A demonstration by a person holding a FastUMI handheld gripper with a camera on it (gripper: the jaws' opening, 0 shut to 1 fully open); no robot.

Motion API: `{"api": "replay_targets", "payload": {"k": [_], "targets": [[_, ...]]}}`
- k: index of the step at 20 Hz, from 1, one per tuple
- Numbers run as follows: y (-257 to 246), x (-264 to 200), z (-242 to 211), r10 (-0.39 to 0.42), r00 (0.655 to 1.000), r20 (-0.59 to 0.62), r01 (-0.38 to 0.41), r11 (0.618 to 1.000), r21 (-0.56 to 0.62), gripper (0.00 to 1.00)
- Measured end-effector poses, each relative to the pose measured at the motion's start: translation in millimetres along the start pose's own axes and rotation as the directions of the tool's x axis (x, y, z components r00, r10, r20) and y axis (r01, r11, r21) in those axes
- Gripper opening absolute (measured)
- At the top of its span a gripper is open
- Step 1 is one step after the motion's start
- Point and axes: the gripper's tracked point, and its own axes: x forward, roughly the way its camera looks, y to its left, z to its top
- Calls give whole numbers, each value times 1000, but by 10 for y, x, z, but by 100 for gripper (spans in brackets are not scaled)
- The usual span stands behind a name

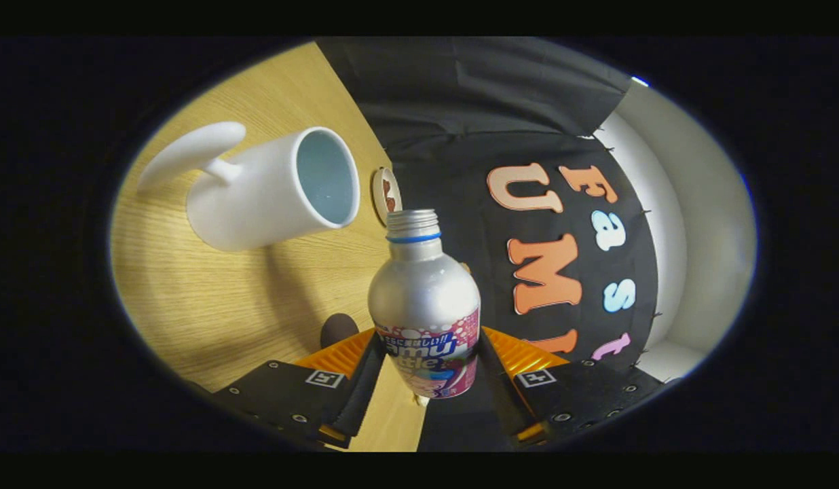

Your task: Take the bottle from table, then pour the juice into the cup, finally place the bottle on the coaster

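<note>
1. Gripper (pixel 426 370) fingers press both sides of the bottle (pixel 425 305), so no free gap between them; bottle fills the path straight ahead.
2. Bottle mouth uncapped, tilted w/ the view; open air btwn its neck and the cup (pixel 270 190), the two not touching.
3. Cup stands on the table (pixel 209 305) beyond the fingers, handle sticking out on the far side from the bottle; rim faces the bottle.
4. Coaster (pixel 385 195) just beside cup rim, near table edge; narrow gap btwn cup and coaster.
5. Bare wood btwn fingers and cup: free room there.
6. Booth wall (pixel 474 102) close behind table edge, limits reach past the coaster.
</note>
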Motion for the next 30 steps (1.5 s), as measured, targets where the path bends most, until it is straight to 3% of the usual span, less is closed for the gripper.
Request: {"api": "replay_targets", "payload": {"k": [17, 30], "targets": [[-138, 32, 139, -41, 997, 62, 52, 979, -199, 77], [-272, 37, 161, -65, 994, 83, 84, 962, -259, 77]]}}
